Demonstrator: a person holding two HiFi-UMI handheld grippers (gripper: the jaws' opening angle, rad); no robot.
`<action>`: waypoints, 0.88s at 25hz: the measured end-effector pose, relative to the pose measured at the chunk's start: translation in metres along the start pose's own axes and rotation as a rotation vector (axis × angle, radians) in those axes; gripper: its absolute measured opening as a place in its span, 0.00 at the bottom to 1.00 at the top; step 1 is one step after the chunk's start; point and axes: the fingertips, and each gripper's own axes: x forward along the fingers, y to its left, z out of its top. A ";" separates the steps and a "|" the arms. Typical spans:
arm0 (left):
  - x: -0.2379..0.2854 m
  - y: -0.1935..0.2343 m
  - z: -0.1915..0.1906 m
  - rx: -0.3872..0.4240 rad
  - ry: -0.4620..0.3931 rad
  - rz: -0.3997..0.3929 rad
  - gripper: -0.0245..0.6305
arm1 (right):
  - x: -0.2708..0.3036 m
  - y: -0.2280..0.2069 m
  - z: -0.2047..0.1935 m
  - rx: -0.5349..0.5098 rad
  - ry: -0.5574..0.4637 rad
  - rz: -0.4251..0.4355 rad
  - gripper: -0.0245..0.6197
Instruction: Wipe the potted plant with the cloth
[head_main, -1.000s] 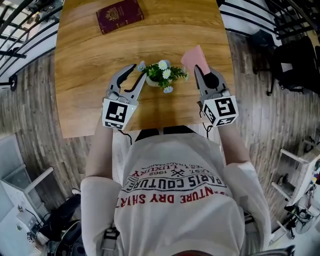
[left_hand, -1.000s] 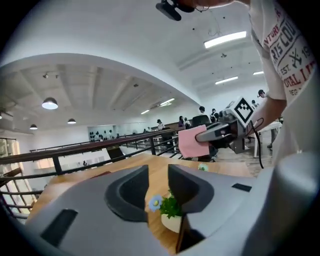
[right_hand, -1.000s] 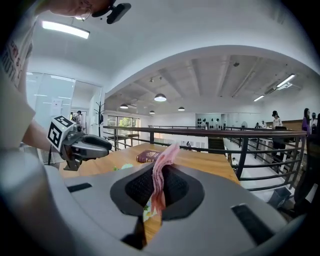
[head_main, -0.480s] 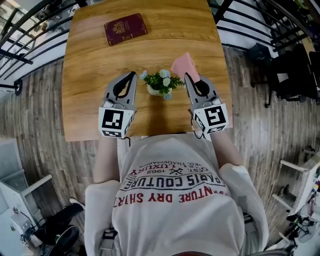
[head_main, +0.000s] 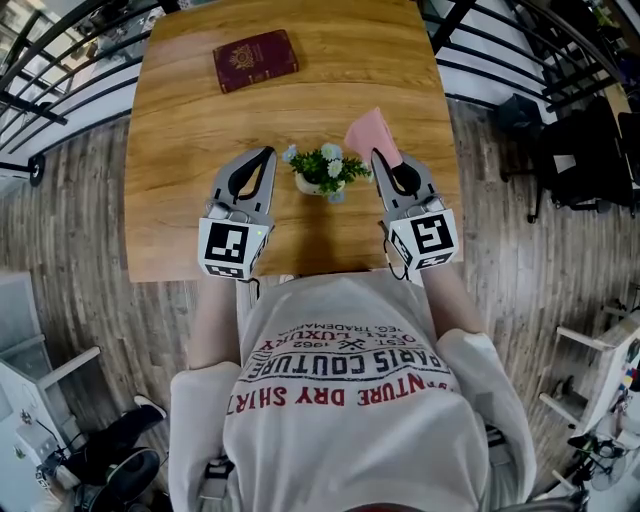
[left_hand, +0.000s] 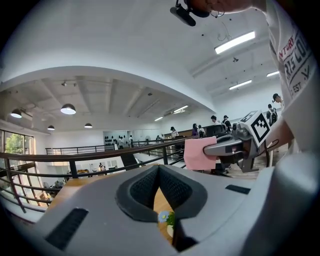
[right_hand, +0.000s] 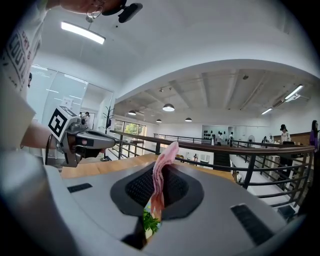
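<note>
1. One potted plant, upright on the wooden table close to its near edge, between the two grippers and touching neither. From the head view, foliage covers most of the pot, and only a white sliver shows.
2. Same plant, left gripper view: mostly hidden behind the gripper body, with one pale blue flower and a bit of pot visible. Right gripper view: a few green leaves only.
3. Appearance: small, with green leaves and white and pale blue flowers.
4. The left gripper, left of the plant: jaws closed together, nothing between them.
5. The right gripper, right of the plant: jaws clamped on the pink cloth, which sticks out past the tips.
6. One dark red book, far left on the table. Cover print is too small to read.
</note>
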 end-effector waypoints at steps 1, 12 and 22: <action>0.000 -0.001 0.000 -0.005 0.000 -0.003 0.06 | 0.000 0.000 0.000 -0.001 0.000 0.000 0.09; 0.002 -0.003 0.004 -0.037 -0.010 -0.031 0.06 | 0.000 -0.003 0.004 0.035 -0.009 -0.013 0.09; 0.004 -0.002 0.007 -0.058 -0.019 -0.030 0.06 | -0.002 0.000 0.003 0.032 0.004 -0.008 0.09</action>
